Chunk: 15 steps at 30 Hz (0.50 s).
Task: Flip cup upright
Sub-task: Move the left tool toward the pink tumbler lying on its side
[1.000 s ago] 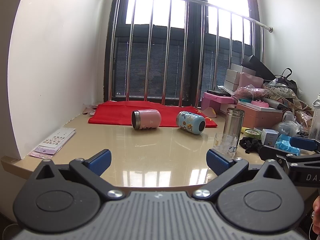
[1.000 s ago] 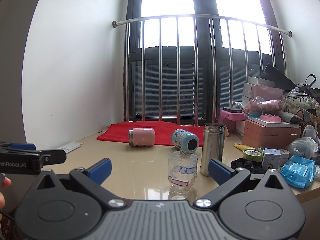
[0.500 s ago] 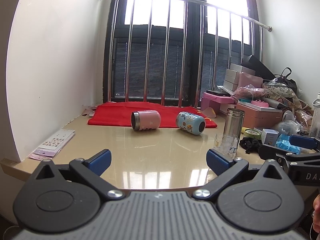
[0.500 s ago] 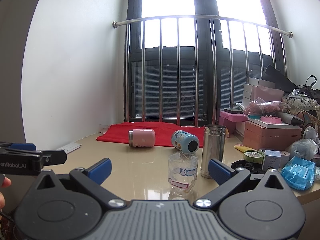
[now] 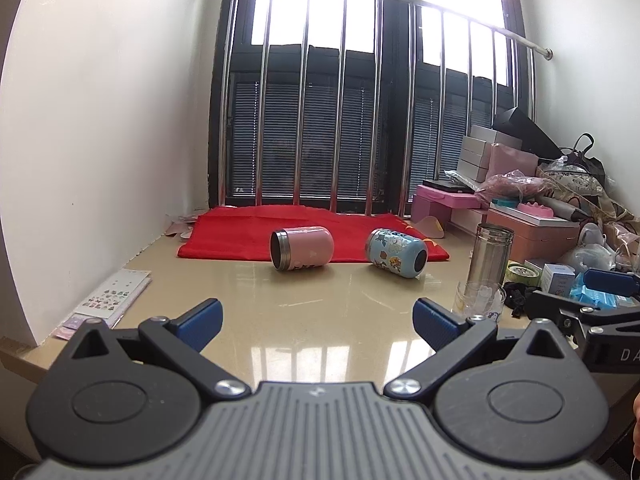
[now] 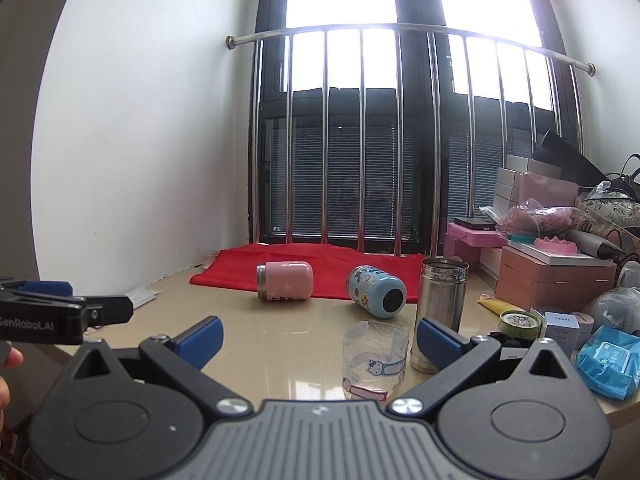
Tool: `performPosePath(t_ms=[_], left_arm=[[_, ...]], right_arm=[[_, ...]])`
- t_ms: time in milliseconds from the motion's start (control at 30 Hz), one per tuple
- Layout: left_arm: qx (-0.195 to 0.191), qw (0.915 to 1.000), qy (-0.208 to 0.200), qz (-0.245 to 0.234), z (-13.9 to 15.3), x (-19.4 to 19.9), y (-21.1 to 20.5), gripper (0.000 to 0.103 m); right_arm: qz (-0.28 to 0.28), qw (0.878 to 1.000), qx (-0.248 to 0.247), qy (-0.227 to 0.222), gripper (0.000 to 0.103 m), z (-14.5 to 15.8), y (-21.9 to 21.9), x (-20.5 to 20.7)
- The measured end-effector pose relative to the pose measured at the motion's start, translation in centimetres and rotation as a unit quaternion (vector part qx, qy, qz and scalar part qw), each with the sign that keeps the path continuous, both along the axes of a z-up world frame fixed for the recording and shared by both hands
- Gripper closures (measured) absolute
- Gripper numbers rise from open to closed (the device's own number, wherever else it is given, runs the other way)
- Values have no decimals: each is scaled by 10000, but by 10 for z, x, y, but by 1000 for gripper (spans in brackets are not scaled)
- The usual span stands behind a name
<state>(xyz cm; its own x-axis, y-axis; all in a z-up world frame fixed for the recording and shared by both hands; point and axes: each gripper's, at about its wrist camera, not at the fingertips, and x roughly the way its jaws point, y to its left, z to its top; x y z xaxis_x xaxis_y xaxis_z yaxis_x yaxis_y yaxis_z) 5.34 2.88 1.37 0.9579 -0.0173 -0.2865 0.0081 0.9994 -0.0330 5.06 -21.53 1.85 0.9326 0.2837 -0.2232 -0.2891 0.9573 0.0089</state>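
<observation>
- Left claw (image 5: pixel 318 322): released, blue pads spread wide, nothing between them. It hangs over the near edge of the desk (image 5: pixel 280 312), pointed toward the window.
- Right claw (image 6: pixel 320 334): likewise released and empty, held just beside the left one; each claw shows at the edge of the other's view.
- Pink cup (image 5: pixel 302 248): on its side on the desk, steel-rimmed mouth toward the left wall, touching or just overlapping the front edge of the red cloth (image 5: pixel 248 232). Well apart from both claws.
- Blue cartoon cup (image 5: pixel 397 253): also on its side, to the right of the pink cup with a gap between them, dark opening turned toward the near right.
- Steel flask (image 6: pixel 440 314): upright, open at the top, right of the blue cup and nearer the right claw.
- Clear plastic cup (image 6: pixel 376 356): with printed cartoon band, standing just in front of and left of the flask, close to the right claw's pads but not between them.
- Sticker sheets (image 5: pixel 114 298): flat near the left wall.
- Right side of the desk: pink boxes (image 6: pixel 556 274), a blue wipes pack (image 6: pixel 610 360), tape roll (image 6: pixel 520 322), bags.
- Barred window (image 6: pixel 400 140) behind the cloth.
</observation>
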Motion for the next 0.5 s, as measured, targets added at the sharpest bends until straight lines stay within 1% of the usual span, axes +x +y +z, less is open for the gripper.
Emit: performPosePath(t_ms=[133, 300, 400, 433, 500], left_arm=[[97, 9999, 58, -60, 5, 24, 7, 0], [163, 9994, 212, -216, 8, 65, 21, 0], [152, 9981, 427, -420, 10, 98, 35, 0], [184, 9975, 507, -455, 11, 108, 38, 0], [333, 9957, 694, -524, 12, 139, 45, 0]], right_arm=[[35, 10000, -14, 84, 0, 2, 10, 23], [65, 9998, -51, 193, 0, 5, 27, 53], [55, 9995, -66, 310, 0, 7, 39, 75], [34, 9993, -75, 352, 0, 7, 43, 82], [-6, 9989, -86, 462, 0, 9, 51, 99]])
